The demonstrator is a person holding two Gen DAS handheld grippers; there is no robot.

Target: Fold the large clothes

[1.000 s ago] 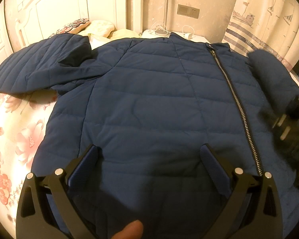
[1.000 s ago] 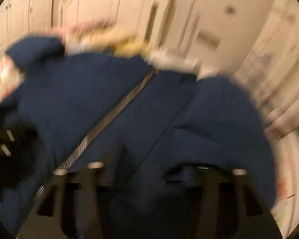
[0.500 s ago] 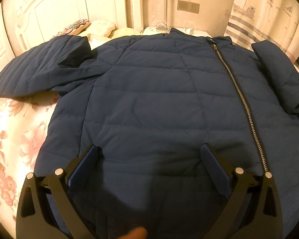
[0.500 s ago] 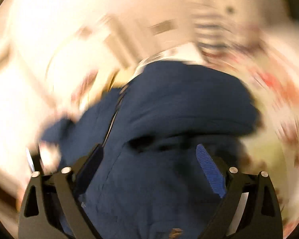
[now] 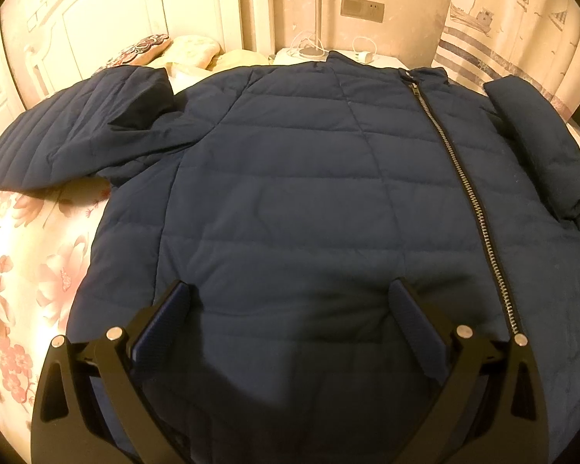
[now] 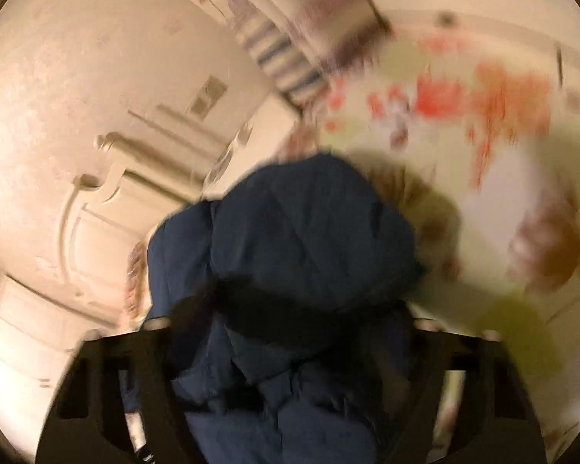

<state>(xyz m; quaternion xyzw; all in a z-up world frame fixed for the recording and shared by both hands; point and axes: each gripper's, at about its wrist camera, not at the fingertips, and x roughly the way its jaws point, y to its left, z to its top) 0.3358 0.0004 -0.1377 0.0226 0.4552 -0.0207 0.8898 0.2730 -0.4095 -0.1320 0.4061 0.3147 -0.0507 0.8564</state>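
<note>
A navy quilted jacket [image 5: 290,193] lies zipped and front-up on a floral bed. Its left sleeve [image 5: 69,135] stretches out to the left; its right sleeve [image 5: 537,143] lies folded along the jacket's right side. My left gripper [image 5: 290,309] is open and hovers over the jacket's lower front, holding nothing. In the blurred right wrist view, my right gripper [image 6: 290,321] stands open with wide-set jaws over a bunched part of the jacket [image 6: 290,239]; I cannot tell whether it touches the cloth.
The floral bedsheet [image 5: 23,270] shows at left. Pillows [image 5: 174,50] and a white headboard [image 5: 108,15] are at the far end. A nightstand with cables [image 5: 328,50] and a curtain [image 5: 514,19] stand behind the jacket.
The right gripper has swung fast to the right and rotated, leaving the left wrist view. The right sleeve now lies still. The left gripper has barely moved.
</note>
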